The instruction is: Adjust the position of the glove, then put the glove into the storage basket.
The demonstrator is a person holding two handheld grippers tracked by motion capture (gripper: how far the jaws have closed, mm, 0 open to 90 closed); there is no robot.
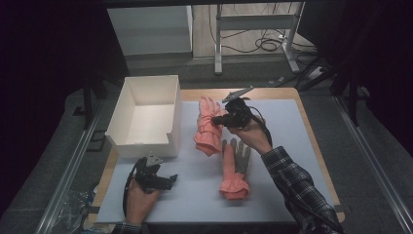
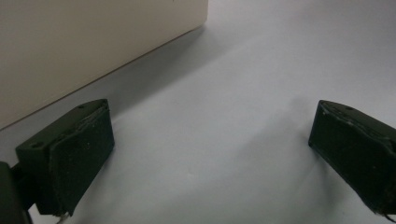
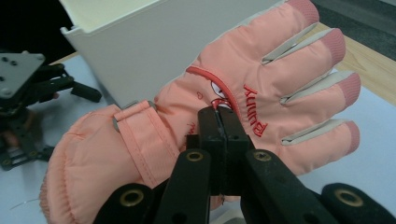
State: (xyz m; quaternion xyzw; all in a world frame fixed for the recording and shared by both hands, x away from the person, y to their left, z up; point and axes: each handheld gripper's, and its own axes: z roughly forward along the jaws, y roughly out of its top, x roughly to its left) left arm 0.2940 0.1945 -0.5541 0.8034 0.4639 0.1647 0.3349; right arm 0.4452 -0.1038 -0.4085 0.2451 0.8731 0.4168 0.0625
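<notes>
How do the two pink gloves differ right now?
The far glove is pinched by the shut right gripper, pink back showing; the near glove lies free on the mat, grey palm up. The far glove sits beside the white box. Both have pink cuffs.

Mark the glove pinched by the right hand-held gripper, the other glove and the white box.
held pink glove (image 3: 261,79), right gripper view, back of its palm.
second pink glove (image 1: 234,168), high view, grey palm.
white box (image 1: 143,148), high view, near wall.
right hand-held gripper (image 3: 219,122), right gripper view, closed tips.
</notes>
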